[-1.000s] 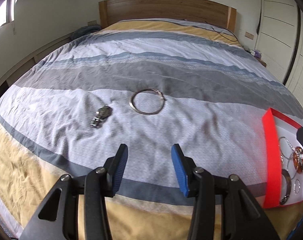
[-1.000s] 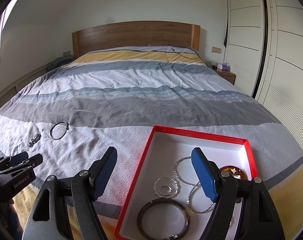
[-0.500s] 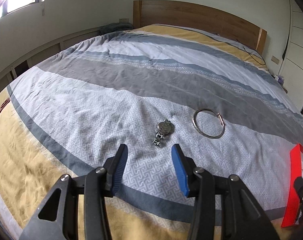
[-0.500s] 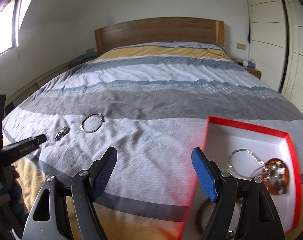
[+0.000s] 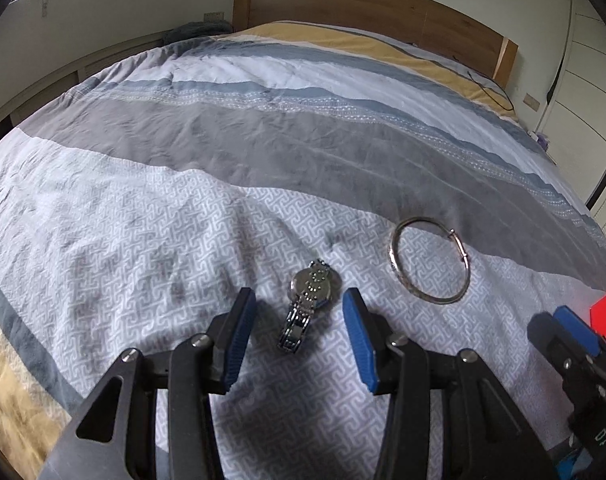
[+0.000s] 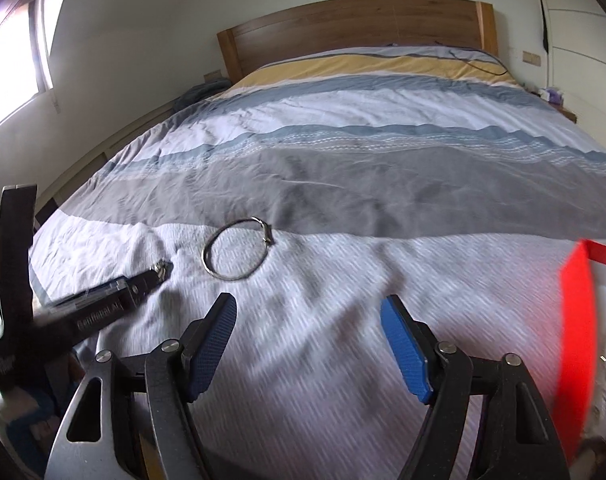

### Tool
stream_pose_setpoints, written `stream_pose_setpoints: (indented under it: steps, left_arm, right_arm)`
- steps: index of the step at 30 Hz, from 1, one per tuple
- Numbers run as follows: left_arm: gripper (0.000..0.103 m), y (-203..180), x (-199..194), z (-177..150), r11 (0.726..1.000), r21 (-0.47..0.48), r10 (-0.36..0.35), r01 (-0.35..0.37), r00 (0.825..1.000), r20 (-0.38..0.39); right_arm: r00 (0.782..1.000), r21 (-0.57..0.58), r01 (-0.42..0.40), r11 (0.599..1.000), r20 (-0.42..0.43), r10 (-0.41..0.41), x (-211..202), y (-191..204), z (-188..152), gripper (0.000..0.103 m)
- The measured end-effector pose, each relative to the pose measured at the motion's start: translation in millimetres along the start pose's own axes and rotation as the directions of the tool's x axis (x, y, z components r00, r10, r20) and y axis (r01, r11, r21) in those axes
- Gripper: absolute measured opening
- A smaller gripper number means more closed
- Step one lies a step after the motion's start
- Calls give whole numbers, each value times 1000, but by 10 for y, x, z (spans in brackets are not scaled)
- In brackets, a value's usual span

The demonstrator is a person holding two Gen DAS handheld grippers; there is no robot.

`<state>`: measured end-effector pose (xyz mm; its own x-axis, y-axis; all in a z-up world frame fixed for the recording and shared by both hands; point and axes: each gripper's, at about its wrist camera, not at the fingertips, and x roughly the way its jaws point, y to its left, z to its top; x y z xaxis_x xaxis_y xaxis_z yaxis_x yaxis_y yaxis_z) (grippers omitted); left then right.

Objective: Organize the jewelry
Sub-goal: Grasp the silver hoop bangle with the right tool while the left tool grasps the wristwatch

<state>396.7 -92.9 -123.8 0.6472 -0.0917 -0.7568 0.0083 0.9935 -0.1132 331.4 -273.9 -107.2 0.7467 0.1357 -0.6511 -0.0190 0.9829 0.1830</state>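
Observation:
A silver wristwatch (image 5: 309,302) lies on the patterned bedspread, between the open jaws of my left gripper (image 5: 299,340), untouched. A silver bangle (image 5: 430,261) lies just to its right; it also shows in the right wrist view (image 6: 237,253), with the watch (image 6: 161,269) at the tip of the left gripper (image 6: 143,284). My right gripper (image 6: 309,346) is open and empty above the bedspread, to the right of the bangle. The red jewelry box (image 6: 577,344) with a white inside sits at the right edge, blurred; its corner (image 5: 605,314) shows in the left wrist view.
The striped duvet (image 5: 263,128) covers the whole bed, with a wooden headboard (image 6: 355,20) at the far end. White wardrobe doors (image 6: 579,32) stand to the right. A window (image 6: 7,68) is on the left wall.
My left gripper has moved down and forward so the watch now lies between its jaws. My right gripper has swung left, away from the red box, toward the bangle.

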Motion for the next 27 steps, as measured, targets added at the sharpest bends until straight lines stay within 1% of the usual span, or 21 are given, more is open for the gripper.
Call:
stream_pose_setpoints:
  steps: [4, 8, 9, 11, 13, 16, 18, 19, 20, 21, 22, 27]
  left_arm:
    - [43, -69, 102, 3, 999, 38, -16, 16, 1000, -5]
    - [42, -62, 173, -8, 999, 38, -29, 29, 1000, -6]
    - [39, -53, 181, -6, 999, 36, -30, 30, 1000, -5]
    - [36, -35, 193, -3, 999, 31, -36, 36, 999, -2]
    - [33, -17, 202, -1, 999, 25, -44, 44, 999, -3]
    - [27, -2, 209, 1, 999, 23, -49, 49, 999, -3]
    - [23, -2, 204, -3, 999, 23, -49, 49, 999, -2]
    - [23, -3, 201, -4, 998, 23, -50, 50, 999, -2]
    - [22, -2, 195, -4, 998, 24, -52, 52, 999, 0]
    - [22, 1, 187, -8, 998, 26, -54, 54, 999, 2]
    - [22, 0, 180, -9, 998, 28, -57, 57, 998, 4]
    - [22, 12, 92, 10, 997, 23, -74, 73, 997, 26]
  right_arm:
    - [999, 4, -46, 999, -17, 46, 286, 73, 140, 59]
    - [995, 2, -76, 997, -57, 76, 591, 116, 270, 43]
    - [994, -3, -83, 997, -71, 83, 668, 134, 299, 38]
    - [992, -25, -94, 995, -92, 91, 789, 184, 338, 34]
    - [989, -54, -98, 994, -115, 92, 904, 252, 362, 33]
    - [988, -87, -75, 993, -142, 62, 1066, 325, 401, 33]
    - [988, -97, -67, 993, -148, 52, 1101, 342, 389, 31]
    - [987, -101, -66, 993, -151, 50, 1112, 345, 381, 30]
    - [988, -104, -65, 992, -150, 49, 1108, 351, 375, 25]
    - [988, -107, -65, 992, -147, 49, 1100, 358, 373, 16]
    - [988, -109, -65, 992, -143, 49, 1092, 369, 371, 9]
    - [995, -143, -40, 989, -97, 27, 944, 428, 331, 6]
